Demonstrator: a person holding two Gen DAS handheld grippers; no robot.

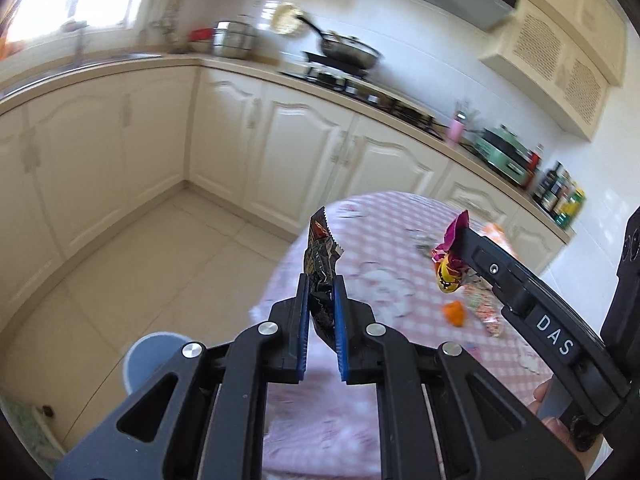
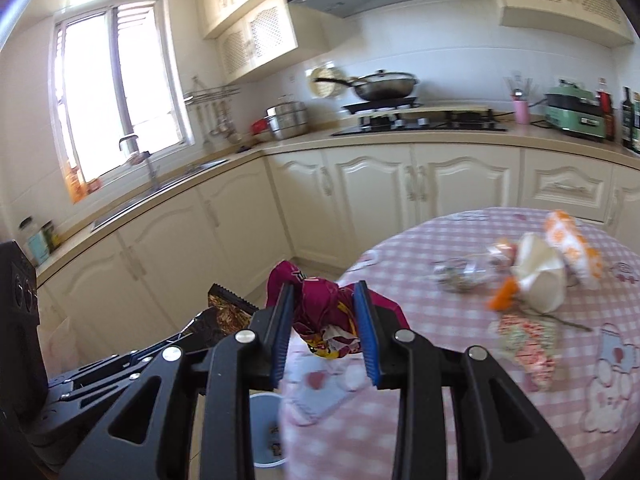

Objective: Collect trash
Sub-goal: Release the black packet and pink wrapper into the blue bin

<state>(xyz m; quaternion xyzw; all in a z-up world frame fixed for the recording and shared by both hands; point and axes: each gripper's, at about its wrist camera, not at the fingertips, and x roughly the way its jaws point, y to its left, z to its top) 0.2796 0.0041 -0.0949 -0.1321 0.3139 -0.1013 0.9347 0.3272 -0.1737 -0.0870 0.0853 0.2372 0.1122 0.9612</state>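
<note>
Carrying trash off the table (image 2: 460,360), I am pinching a dark wrapper (image 1: 320,276) in my nearly closed left tongs (image 1: 321,292) and a crumpled magenta wrapper (image 2: 320,308) in my right tongs (image 2: 325,312), heading for the white bin (image 2: 264,432) below them; more litter (image 2: 528,340) is lying beyond.

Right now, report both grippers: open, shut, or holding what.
Left gripper: shut on the dark snack wrapper.
Right gripper: shut on the crumpled magenta wrapper.
</note>
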